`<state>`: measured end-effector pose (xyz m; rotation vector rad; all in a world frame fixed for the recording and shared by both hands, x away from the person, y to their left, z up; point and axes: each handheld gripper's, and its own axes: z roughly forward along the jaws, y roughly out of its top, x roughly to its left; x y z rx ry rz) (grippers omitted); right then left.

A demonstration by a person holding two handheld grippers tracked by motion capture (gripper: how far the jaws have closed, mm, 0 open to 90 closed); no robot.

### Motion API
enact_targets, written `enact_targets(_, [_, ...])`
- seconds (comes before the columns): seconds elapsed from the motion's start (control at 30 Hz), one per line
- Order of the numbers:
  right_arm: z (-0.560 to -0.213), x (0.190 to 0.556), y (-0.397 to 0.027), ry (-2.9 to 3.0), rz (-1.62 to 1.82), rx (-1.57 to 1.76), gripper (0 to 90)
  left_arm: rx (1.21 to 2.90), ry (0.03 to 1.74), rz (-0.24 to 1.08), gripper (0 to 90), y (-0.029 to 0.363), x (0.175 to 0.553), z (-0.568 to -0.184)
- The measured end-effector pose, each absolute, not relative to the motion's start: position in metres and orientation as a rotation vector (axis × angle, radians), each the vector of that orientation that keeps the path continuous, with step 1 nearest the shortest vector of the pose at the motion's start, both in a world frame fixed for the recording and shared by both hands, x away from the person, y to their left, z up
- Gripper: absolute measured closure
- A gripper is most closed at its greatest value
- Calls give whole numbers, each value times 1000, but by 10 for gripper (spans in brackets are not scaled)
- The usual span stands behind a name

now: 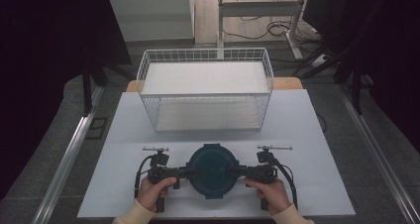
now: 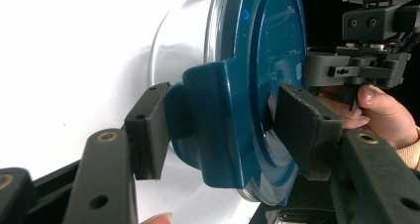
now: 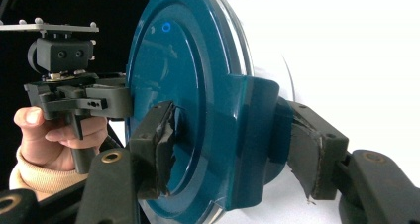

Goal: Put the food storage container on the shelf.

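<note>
At six o'clock on the surface (image 1: 297, 135), we have the left claw (image 1: 190, 172) and right claw (image 1: 236, 172) clamped on opposite side latches of the lidded blue container (image 1: 213, 170). Lifting it toward the wire basket (image 1: 205, 92) at twelve o'clock seems left.

Both grippers: left gripper (image 1: 190, 173) & right gripper (image 1: 235, 172) are black w/ dark pads, brass-ringed screw holes, grey plates on top, black cables trailing. Right pads look frayed, prob. torn tape. Cream knit sleeves.
</note>
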<state>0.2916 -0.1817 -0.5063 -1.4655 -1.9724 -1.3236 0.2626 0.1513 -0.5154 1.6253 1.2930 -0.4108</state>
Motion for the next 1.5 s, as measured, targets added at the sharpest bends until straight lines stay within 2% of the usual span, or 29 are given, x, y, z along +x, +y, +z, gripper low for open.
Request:
enact_targets(0.9, [-497,288,-180,-2013,-1380,-1430,428,1630,1281,-337,422,151,257,-502])
enact_targets(1.5, [-464,280,-178,-2111,-1498,-1338,428,1632,1194,-230,427,155,247,-470])
